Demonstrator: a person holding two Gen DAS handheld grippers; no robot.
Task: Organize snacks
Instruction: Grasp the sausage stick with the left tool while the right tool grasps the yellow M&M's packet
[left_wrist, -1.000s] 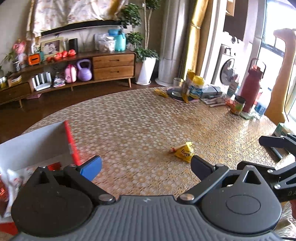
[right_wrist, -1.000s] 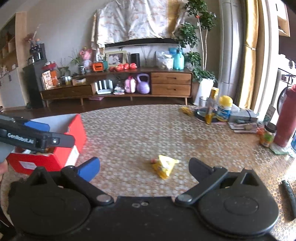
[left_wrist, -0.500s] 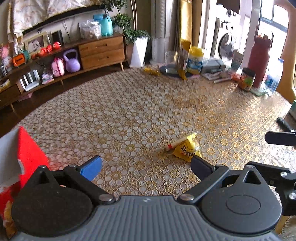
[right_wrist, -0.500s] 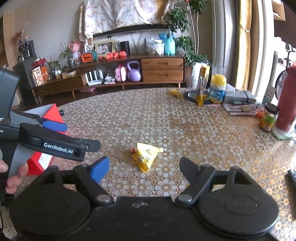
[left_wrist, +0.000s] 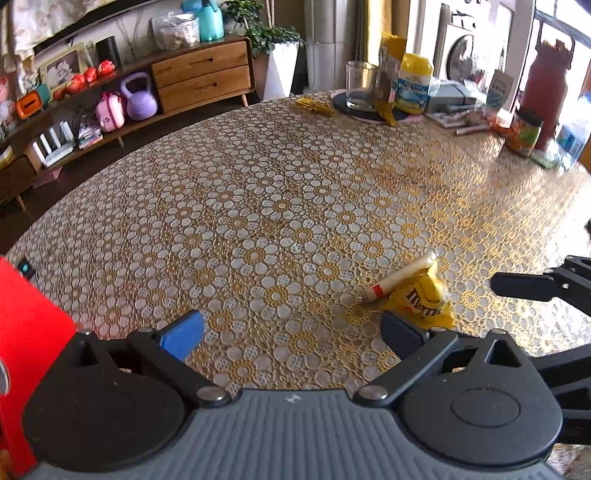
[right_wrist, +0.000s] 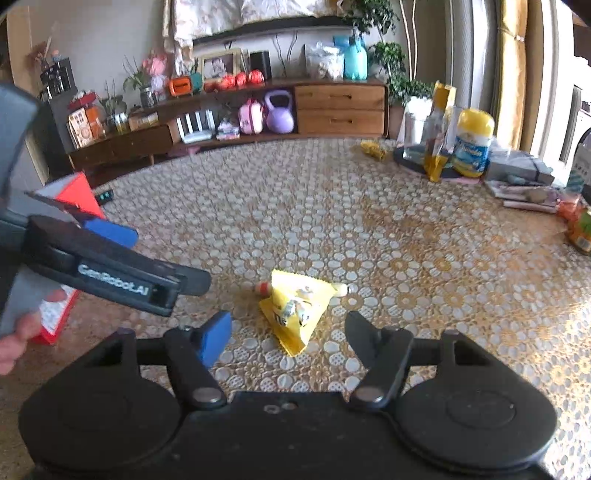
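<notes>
A yellow M&M's bag lies on the patterned table, partly over a pale sausage stick with a red end. My left gripper is open and empty, the bag just beyond its right finger. In the right wrist view the bag lies just ahead of my right gripper, which is open and empty; the stick's ends poke out behind the bag. The red box stands at the left, and shows at the left edge of the left wrist view.
At the table's far right stand a glass on a dark tray, a yellow-lidded jar, papers, a small jar and a dark red flask. A small yellow wrapper lies near the tray. A sideboard stands behind the table.
Both grippers have moved closer to the yellow bag and lower over the table. The left gripper has swung right, away from the red box. Both stay open.
</notes>
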